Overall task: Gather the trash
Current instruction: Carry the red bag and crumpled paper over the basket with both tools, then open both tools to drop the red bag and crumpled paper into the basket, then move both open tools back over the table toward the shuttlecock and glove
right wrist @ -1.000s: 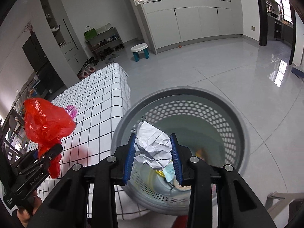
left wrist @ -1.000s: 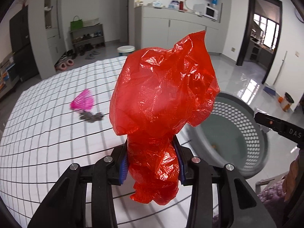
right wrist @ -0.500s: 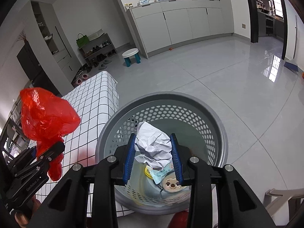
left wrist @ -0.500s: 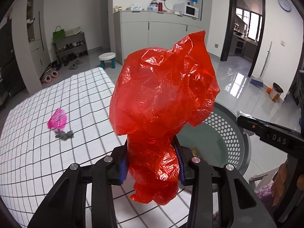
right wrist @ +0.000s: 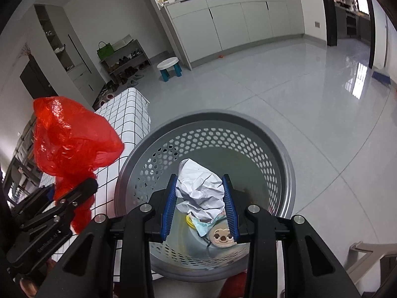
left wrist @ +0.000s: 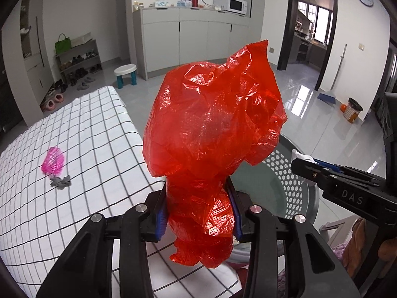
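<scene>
The grey perforated wastebasket (right wrist: 285, 154) stands on the floor just beside my checked tablecloth (left wrist: 82, 149). My left gripper (left wrist: 198, 213) pinches a red plastic bag (left wrist: 211, 134) near the basket's rim, and my right gripper (right wrist: 200, 203) clamps a crumpled white paper ball (right wrist: 198, 188) over the basket's mouth.

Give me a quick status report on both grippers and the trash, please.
Left gripper shut on red plastic bag, beside the bin. Right gripper shut on crumpled paper, over the grey bin. Nothing blocking the drop.

Legible text — "DAS" in pale letters on the black body of the right gripper (left wrist: 304, 167), left wrist view. Nothing else readable.
</scene>
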`<state>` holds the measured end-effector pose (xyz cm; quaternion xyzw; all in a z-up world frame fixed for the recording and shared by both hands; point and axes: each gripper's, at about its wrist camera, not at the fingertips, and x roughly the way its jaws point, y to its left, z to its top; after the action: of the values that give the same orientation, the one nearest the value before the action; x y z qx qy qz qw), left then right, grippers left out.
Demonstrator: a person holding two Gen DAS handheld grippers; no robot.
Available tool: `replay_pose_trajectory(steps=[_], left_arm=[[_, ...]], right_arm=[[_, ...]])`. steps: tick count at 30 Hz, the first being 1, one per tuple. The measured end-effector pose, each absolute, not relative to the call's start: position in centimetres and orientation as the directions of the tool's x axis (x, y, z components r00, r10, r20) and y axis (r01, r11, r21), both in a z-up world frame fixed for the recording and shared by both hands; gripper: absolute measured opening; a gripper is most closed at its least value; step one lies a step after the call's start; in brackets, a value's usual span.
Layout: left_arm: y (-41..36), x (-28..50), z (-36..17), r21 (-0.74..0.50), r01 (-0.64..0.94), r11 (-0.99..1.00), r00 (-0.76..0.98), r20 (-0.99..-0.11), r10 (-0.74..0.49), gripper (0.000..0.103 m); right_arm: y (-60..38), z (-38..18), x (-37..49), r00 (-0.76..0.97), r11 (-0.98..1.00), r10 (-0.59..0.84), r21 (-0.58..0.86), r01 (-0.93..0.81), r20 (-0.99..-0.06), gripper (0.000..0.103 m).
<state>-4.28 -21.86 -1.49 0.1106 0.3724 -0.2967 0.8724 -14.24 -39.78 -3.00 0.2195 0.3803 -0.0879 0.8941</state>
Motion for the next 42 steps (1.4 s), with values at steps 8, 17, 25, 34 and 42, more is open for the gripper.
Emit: replay_pose_trajectory(steps=[8,17,25,34,42], left_arm=[[-24.3,-3.8,-2.7,-0.047,0.638,0.768,0.495,-0.739,-0.457,0.039],[-25.6,-3.5,-3.3,-0.054,0.659,0.750,0.463,-0.757,-0.461,0.042],[-25.5,-3.3,-3.3,-0.061,0.651,0.757,0.467,-0.754,-0.462,0.048],[-25.1,-3.4,-2.6,-0.054,0.630,0.774,0.495,-0.741,-0.454,0.069],[-25.0,-3.3,-2.4,-0.055,0.628,0.776,0.497,-0.740,-0.454,0.070]], right_arm=[[-39.9,-3.2,-13.4,0.680,0.881,0.006,0.326,0.344,-0.733,0.035],[-40.2,-3.8,-12.9,0.665,0.872,0.003,0.328,0.364,-0.746,0.035],[-40.3,-4.0,-13.5,0.670,0.862,-0.010,0.333,0.382,-0.743,0.036],[-41.0,-4.0,-14.2,0.691,0.843,-0.013,0.363,0.396,-0.723,0.059],[-41.0,-4.2,-14.3,0.690,0.845,-0.009,0.363,0.392,-0.724,0.060]])
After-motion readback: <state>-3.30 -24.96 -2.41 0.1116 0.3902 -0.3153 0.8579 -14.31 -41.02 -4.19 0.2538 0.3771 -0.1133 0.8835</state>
